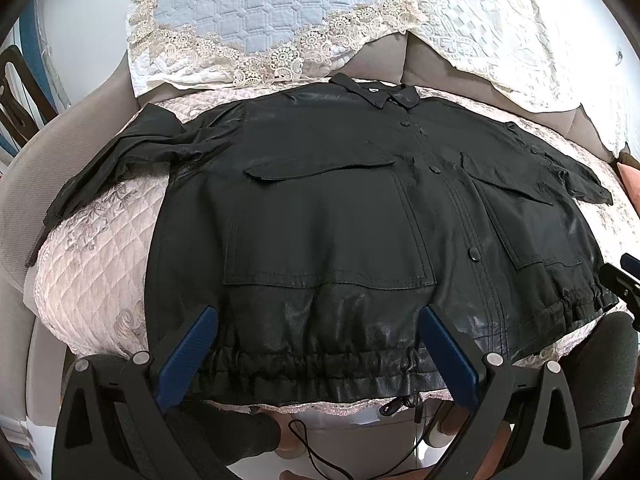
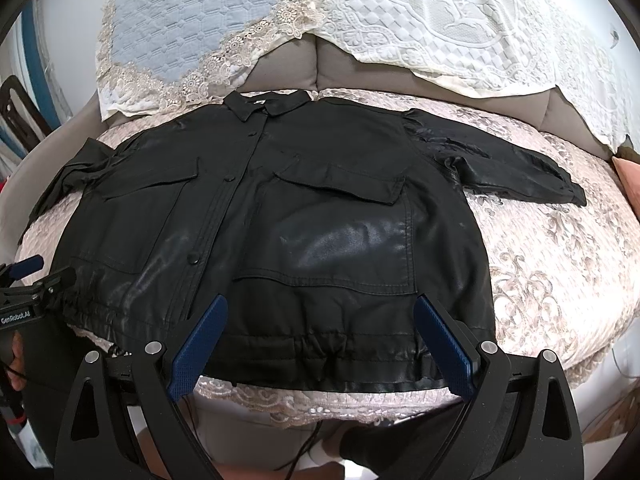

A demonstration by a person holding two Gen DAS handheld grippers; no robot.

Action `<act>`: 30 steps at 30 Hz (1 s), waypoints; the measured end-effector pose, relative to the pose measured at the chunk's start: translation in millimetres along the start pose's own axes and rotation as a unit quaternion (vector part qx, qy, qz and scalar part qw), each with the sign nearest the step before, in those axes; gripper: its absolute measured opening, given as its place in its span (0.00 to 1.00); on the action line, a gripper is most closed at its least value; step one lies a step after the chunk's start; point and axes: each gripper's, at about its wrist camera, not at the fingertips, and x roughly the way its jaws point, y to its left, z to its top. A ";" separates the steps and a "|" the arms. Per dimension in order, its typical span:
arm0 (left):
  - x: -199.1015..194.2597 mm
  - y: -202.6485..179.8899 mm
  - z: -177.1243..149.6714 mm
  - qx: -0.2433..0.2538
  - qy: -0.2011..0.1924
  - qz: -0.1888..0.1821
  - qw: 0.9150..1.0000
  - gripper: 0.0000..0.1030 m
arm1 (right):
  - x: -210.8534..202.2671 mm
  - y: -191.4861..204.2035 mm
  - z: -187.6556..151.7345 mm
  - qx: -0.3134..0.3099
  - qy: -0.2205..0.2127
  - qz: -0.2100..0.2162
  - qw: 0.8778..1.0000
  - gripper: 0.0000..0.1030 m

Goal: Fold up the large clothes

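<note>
A black leather-look jacket (image 1: 328,216) (image 2: 280,224) lies flat, front up, on a quilted pink sofa cover (image 1: 96,256) (image 2: 552,264). Its collar points away and its gathered hem is nearest me. Both sleeves spread out to the sides. My left gripper (image 1: 316,324) hovers open over the hem on the jacket's left half, nothing between its blue pads. My right gripper (image 2: 320,312) hangs open above the hem on the right half. In the left wrist view the right gripper's tip (image 1: 624,276) shows at the far right edge; in the right wrist view the left gripper's tip (image 2: 28,280) shows at the far left.
Two lace-trimmed cushions lean on the sofa back: a pale blue one (image 1: 256,12) (image 2: 172,32) and a white one (image 1: 520,28) (image 2: 460,20). A grey sofa arm (image 1: 60,140) rises on the left. Thin black cables (image 1: 312,444) hang below the sofa's front edge.
</note>
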 end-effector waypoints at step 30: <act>-4.0 2.5 -1.0 0.001 -0.004 0.010 1.000 0.99 | 1.9 6.5 1.4 -0.003 0.000 0.014 1.000 0.92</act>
